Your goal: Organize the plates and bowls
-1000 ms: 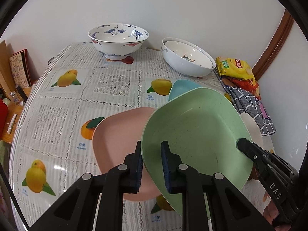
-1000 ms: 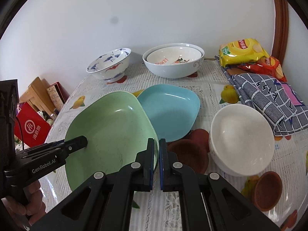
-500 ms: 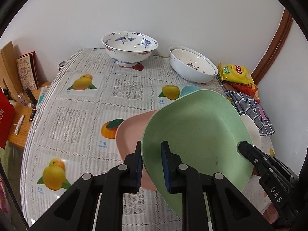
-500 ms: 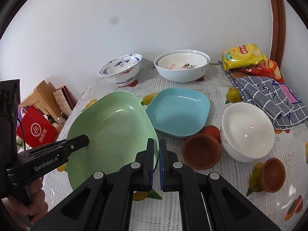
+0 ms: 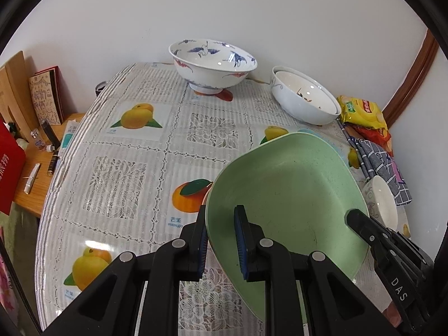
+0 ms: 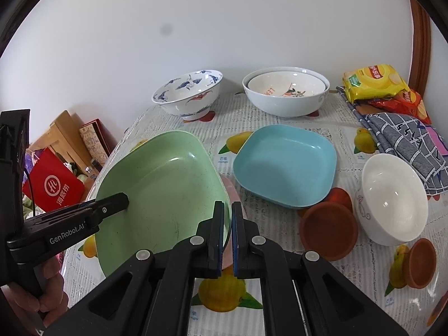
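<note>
The left gripper [image 5: 221,240] pinched the near-left rim of the green plate [image 5: 288,196], 1 finger outside the wall and 1 inside. The right gripper [image 6: 227,235] was clamped on the opposite rim of the same plate [image 6: 165,193], its 2 pads pressed almost together with only the thin rim between them. Held by both grippers, the plate was tilted above the fruit-print tablecloth [image 5: 134,173]. In the right wrist view, a pink plate [image 6: 231,193] showed as a sliver under the green plate's right edge. The blue plate [image 6: 285,165] lay at 1 o'clock from the green plate, just beside it. 2 brown saucers [image 6: 329,231] and a white bowl [image 6: 394,198] sat at 3 o'clock. At 12 o'clock stood the blue-patterned bowl [image 6: 190,95] and 2 nested white bowls [image 6: 285,92], near the wall.
</note>
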### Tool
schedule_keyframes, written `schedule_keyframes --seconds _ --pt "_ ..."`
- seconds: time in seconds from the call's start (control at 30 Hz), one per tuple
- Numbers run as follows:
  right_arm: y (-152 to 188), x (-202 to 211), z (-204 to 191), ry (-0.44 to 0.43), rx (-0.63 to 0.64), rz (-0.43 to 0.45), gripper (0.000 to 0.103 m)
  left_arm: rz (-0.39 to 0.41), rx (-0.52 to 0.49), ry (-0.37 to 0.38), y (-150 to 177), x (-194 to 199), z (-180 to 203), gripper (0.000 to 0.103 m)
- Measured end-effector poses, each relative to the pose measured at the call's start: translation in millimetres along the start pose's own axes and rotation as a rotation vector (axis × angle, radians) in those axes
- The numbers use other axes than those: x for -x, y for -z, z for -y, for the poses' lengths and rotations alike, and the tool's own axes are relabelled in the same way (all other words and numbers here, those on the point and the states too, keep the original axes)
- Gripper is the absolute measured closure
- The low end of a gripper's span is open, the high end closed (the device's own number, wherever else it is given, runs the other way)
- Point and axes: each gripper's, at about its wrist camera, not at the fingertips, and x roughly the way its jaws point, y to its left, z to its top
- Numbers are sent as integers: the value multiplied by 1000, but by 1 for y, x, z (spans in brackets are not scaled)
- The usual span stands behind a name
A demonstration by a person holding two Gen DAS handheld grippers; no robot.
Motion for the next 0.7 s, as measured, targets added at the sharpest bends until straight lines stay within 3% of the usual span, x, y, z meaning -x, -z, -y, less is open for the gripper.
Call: schedule_keyframes --seconds 0.33,0.7 --pt "11 -36 3 26 -9 -74 97 -70 -4 6 1 -37 -9 86" --pt "13 -48 2 82 26 -108 96 -78 -50 22 -4 -44 -5 86"
